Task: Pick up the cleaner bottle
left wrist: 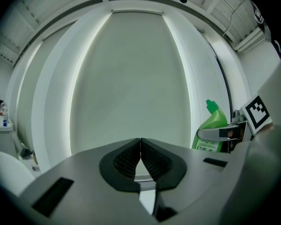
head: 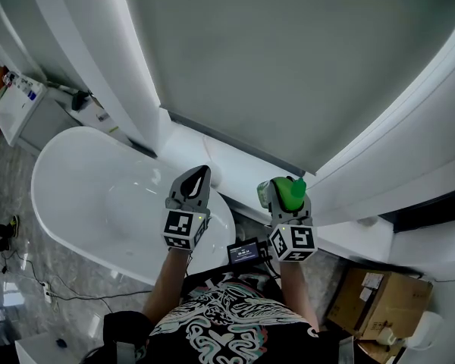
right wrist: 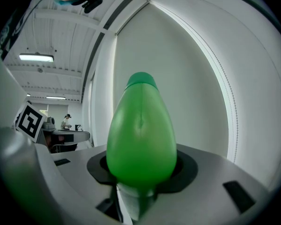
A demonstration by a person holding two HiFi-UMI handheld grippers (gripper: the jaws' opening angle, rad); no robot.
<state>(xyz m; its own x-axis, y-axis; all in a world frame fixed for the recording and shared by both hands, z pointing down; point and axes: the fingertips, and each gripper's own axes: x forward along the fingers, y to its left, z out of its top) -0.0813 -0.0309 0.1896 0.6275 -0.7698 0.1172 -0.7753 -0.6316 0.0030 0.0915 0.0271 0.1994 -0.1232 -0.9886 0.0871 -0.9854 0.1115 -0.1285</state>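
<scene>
green bottle [right wrist: 140,139] clamped in right tongs [right wrist: 141,165]; left tongs [left wrist: 140,146] closed, empty.
bottle stands upright, cap up, its body filling the gap between the right tongs' two dark pads, which press it from either side; jaws set fairly wide around it. in the left gripper view the same bottle shows at far right, label towards that camera, its base hidden behind the tongs' body. left tongs are level beside the right ones, apart from the bottle, pads meeting tip to tip with nothing between. both point at a pale grey blind [head: 288,59] in a white frame. below the left tongs lies a white tub [head: 42,203]; a small screen [head: 243,252] sits between the person's forearms; a cardboard box [head: 379,298] is on the floor at lower right.
</scene>
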